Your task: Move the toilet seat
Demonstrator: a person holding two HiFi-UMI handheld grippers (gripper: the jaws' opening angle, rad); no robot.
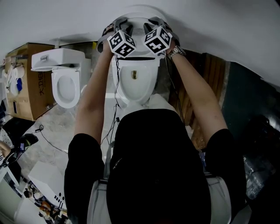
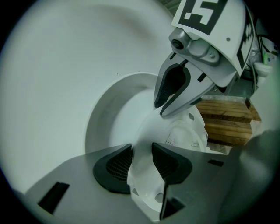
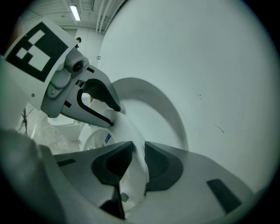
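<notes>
The white toilet bowl (image 1: 133, 87) stands straight ahead of me, against the wall. Its seat (image 1: 139, 12) is raised nearly upright above the bowl. My left gripper (image 1: 120, 30) and right gripper (image 1: 158, 28) sit side by side at the seat's top edge. In the left gripper view the left gripper (image 2: 141, 160) is shut on the thin white seat rim (image 2: 146, 183), with the right gripper (image 2: 175, 94) just beyond it. In the right gripper view the right gripper (image 3: 138, 159) pinches the same seat rim (image 3: 133, 179), and the left gripper (image 3: 96, 103) is close beside it. The curved lid (image 3: 157, 109) lies behind, by the wall.
A second white toilet (image 1: 65, 81) stands to the left, beside a cardboard box (image 1: 27, 81). A wooden pallet (image 2: 227, 122) leans at the right of the bowl. Cables (image 1: 48, 140) trail over the floor at the left, and the white wall (image 1: 227, 26) is right behind the seat.
</notes>
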